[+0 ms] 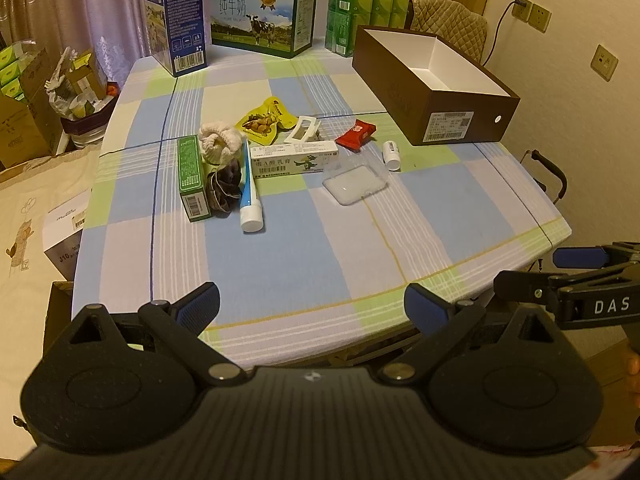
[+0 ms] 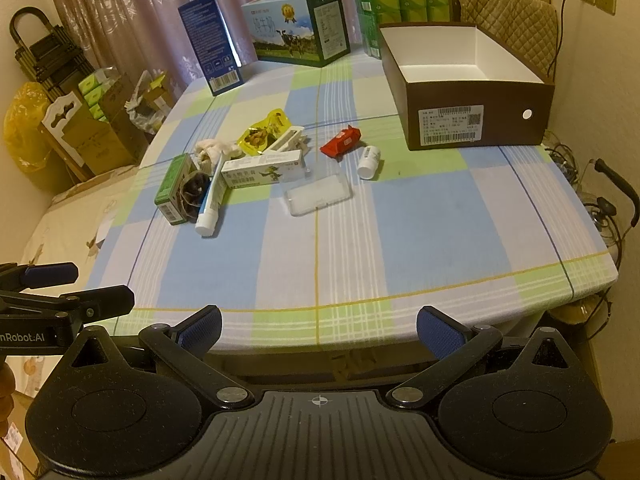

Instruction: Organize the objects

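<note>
Evidently nothing is sorted yet. Your left gripper, bottom centre of its view, stands apart and empty. Mid-frame the green carton, toothpaste tube, ointment box and white bottle lie loose. Upper right, the brown box holds nothing. Your right gripper likewise gapes.

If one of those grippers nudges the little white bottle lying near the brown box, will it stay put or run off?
The white bottle lies on its side and looks round, so a nudge across it would probably make it roll over the tablecloth. It looks small and plastic, so likely light. Its smooth sides might slip between the pads.
</note>
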`<state>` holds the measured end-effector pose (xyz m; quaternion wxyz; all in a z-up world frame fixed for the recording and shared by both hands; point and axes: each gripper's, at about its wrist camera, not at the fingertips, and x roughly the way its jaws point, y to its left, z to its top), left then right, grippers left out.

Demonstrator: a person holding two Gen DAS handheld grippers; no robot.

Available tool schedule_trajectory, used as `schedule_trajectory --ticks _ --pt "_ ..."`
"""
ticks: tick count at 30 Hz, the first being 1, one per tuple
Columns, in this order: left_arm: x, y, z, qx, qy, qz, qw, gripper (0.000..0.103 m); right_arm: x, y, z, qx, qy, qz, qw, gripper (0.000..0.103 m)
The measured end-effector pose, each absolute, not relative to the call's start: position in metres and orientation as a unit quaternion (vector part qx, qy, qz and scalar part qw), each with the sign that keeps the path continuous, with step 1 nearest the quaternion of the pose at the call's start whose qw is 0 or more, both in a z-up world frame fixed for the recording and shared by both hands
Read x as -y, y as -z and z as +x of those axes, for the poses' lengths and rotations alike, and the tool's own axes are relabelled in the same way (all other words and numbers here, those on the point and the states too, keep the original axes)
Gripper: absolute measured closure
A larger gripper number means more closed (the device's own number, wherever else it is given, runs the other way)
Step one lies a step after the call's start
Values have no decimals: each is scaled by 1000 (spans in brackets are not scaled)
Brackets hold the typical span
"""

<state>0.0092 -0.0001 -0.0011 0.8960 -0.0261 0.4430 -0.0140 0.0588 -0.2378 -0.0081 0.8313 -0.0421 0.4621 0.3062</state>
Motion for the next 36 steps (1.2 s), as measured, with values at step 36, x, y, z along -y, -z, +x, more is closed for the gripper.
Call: schedule_trajectory --ticks 36 --pt "-6 6 24 -448 16 -31 893 6 217 14 73 -473 -302 -45 827 2"
